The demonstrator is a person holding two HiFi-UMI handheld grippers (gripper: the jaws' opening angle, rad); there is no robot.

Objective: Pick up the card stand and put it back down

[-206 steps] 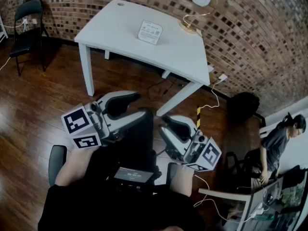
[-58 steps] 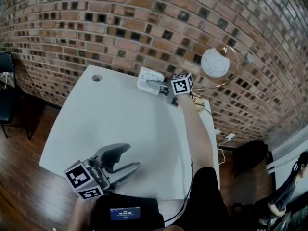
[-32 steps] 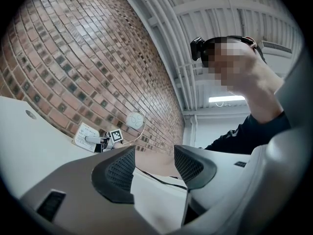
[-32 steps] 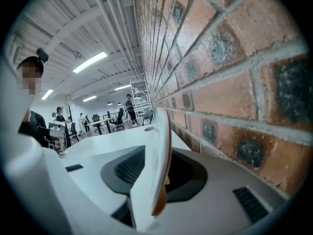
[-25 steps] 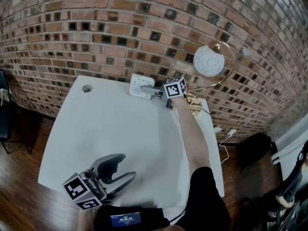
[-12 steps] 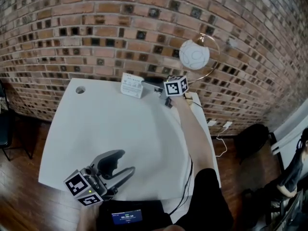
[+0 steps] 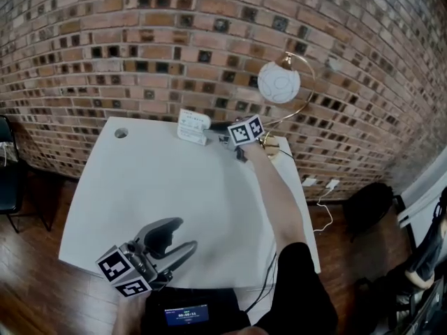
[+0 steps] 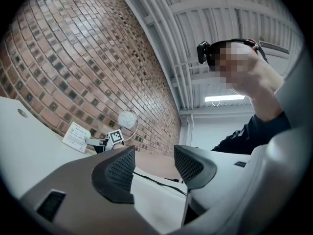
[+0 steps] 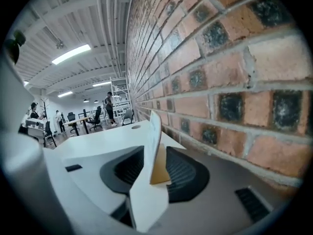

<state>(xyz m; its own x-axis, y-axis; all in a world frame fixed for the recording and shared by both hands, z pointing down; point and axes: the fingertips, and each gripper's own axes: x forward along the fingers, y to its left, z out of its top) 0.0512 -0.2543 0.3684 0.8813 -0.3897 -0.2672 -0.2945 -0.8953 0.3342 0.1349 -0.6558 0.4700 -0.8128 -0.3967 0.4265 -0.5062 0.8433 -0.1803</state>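
The card stand point(image 7: 193, 127) is a thin white printed card, upright near the far edge of the smooth white desk point(image 7: 160, 187), close to the rough red-brown brick wall point(image 7: 140, 40). The right tongs point(image 7: 218, 127) reach it from the right on an outstretched arm. In the right gripper view the stand point(image 9: 154, 136) shows edge-on as a slim white blade with a tan wedge behind it, set between the two dark, ribbed, rounded pads point(image 9: 185, 173). The jaws stand apart on either side of it and have just been closing in; the stand is still on the desk.

The left tongs point(image 7: 178, 237) hover over the near edge, grey curved jaws spread. Their dotted black pads point(image 8: 120, 168) frame only white desk.

A lamp point(image 7: 279, 82) with a white globe in a thin brass hoop stands at the far right corner. A round hole point(image 7: 121, 132) pierces the far left corner.
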